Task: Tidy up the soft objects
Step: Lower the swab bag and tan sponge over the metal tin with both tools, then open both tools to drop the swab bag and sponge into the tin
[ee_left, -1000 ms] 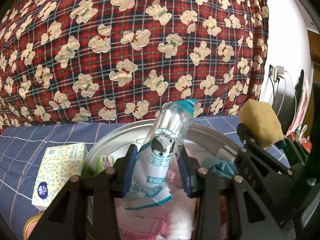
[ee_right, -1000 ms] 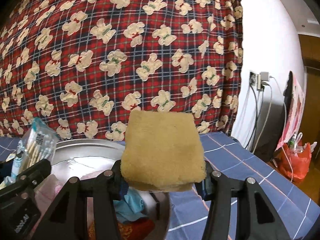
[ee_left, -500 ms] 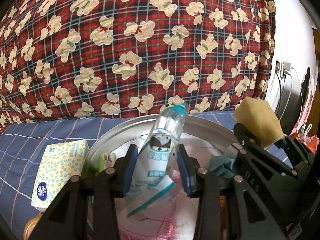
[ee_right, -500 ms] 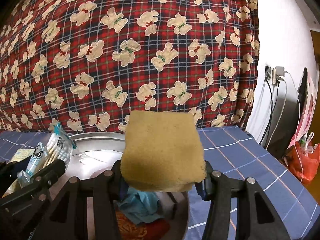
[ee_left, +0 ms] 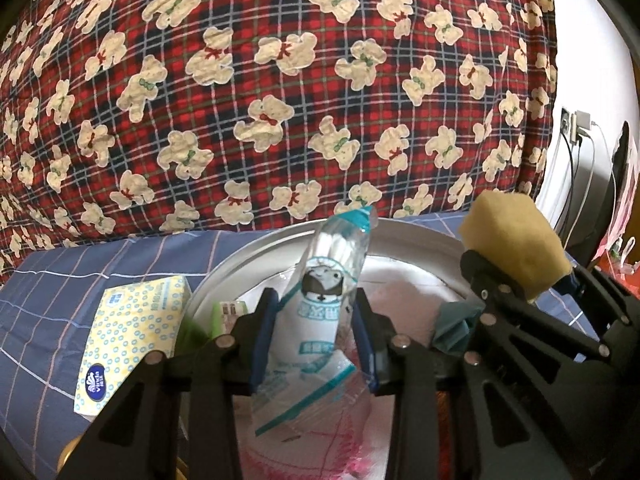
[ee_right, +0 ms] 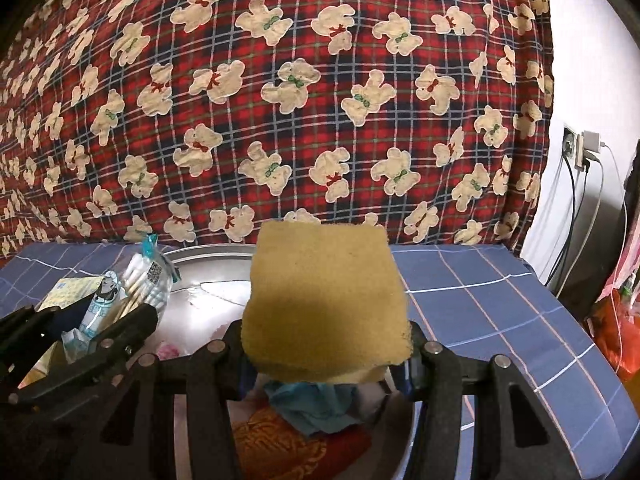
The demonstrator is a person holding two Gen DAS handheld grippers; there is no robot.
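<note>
Sponge (ee_right: 326, 304), a tan block, sits clamped between the fingers of the right hand-held gripper (ee_right: 326, 356) and is raised above the round metal basin (ee_left: 404, 236); the bag of cotton swabs (ee_left: 330, 284), clear plastic with teal print, is pinched upright in the left hand-held gripper (ee_left: 316, 340) over the same basin. Both items are therefore lifted out, by the look of it, but neither has been put down anywhere, so the sorting seems mid-way at best. Inside the basin more soft things wait: a teal cloth (ee_right: 316, 404), a red-orange fabric (ee_right: 288, 444) and something pink and white (ee_left: 400, 300) near the bottom. A yellow tissue pack (ee_left: 132, 336) lies just beside the basin on the blue checked bed sheet (ee_right: 500, 300), backed by a red teddy-bear quilt (ee_left: 280, 80).
</note>
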